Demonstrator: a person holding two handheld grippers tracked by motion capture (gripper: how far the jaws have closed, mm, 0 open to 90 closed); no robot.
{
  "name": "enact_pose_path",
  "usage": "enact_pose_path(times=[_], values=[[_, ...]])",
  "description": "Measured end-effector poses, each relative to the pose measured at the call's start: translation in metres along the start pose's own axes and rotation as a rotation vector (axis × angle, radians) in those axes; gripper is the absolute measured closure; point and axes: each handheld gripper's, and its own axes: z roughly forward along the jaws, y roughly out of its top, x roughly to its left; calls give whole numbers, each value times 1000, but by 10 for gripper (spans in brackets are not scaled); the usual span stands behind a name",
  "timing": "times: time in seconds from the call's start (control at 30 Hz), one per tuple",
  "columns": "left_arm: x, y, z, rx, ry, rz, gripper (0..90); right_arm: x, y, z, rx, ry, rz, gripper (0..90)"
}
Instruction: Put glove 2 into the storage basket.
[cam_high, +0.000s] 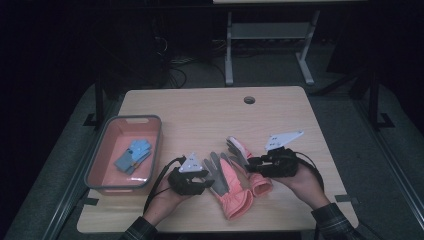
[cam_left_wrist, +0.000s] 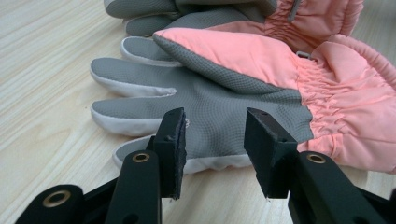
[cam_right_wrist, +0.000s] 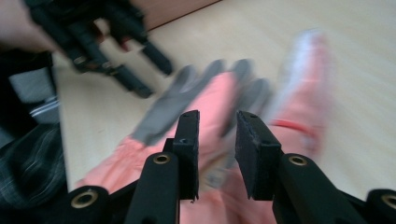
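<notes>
So the pair of pink-and-grey gloves (cam_high: 231, 185) sat near the front edge of the desk (cam_high: 200, 110), a bit right of centre, one lying partly over the other with the grey fingers pointing toward the back. Over by the left edge there was a pink bin (cam_high: 102, 155) with a small blue glove (cam_high: 132, 156) already in it. The left gripper (cam_high: 204, 184) was right at the fingers of the nearer glove, jaws spread with nothing between the pads; its own view looked straight at the grey palm. The right gripper (cam_high: 249, 163) hung over the gloves from the right, jaws parted too, not pinching anything as far as I could tell, though its view was blurry. My guess is these are light, puffy and floppy, so they'd sag and fold the moment you lifted them. The grey palm fabric looked grippy, the pink shell more slick. I'd have pinched the gathered cuff, or bitten through both layers at the wrist, rather than a fingertip.
</notes>
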Motion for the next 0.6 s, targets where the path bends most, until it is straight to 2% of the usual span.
enact_pose_path(times=[0.1,0.2,0.23,0.43,0.57,0.6], values=[[0,-1,-1,-3,7,-5,577,-15,-2,-11,-22,-41,48,676],[0,-2,-2,12,15,8,573,-26,-8,-15,-12,-64,75,657],[0,-3,-2,12,15,-3,574,-28,-9,-16,-8,-63,81,653],[-1,-8,-8,38,30,4,597,-37,-21,-16,22,-86,113,670],[-3,-13,-9,52,36,-13,601,-37,-19,-17,10,-74,118,659],[-2,-14,-10,63,36,-6,601,-37,-18,-16,3,-67,114,648]])
